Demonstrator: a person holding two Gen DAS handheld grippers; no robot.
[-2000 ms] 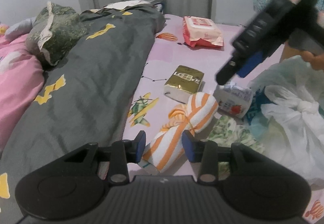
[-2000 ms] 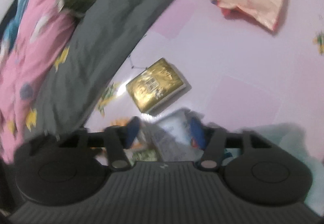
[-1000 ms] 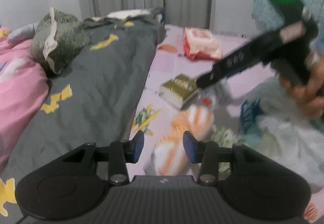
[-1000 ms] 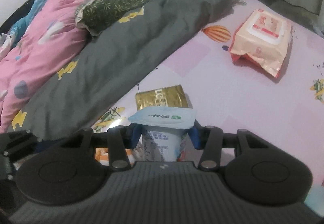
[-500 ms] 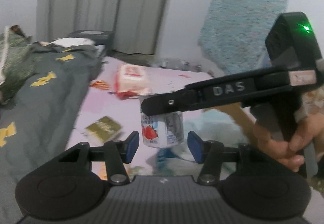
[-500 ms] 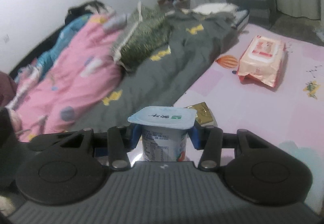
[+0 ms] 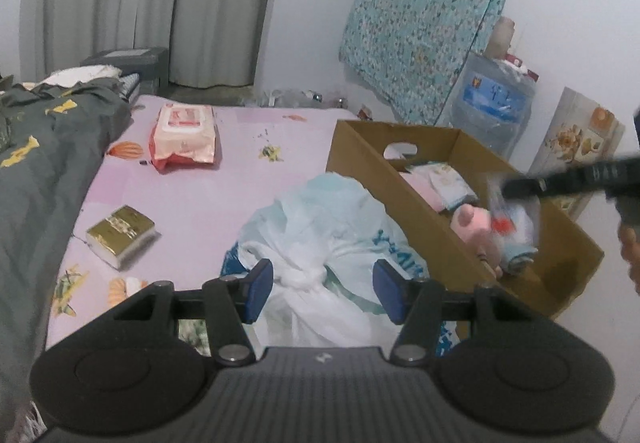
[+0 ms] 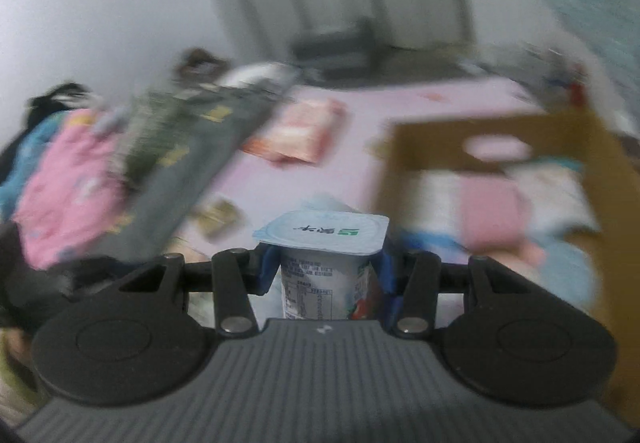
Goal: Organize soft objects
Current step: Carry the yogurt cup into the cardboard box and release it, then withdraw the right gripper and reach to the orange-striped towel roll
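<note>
At lower centre, right gripper [image 8: 326,269] clamped the white foil-lidded plastic yogurt cup [image 8: 324,259] mid-wall; light, thin-walled, crushable. Left gripper [image 7: 322,291] stood half-open, empty.

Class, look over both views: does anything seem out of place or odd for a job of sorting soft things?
Yes. The right gripper is shut on a yogurt cup, a rigid food pot rather than a soft thing, and carries it over the cardboard box that already holds soft items. Nothing looks spilled or damaged.
</note>
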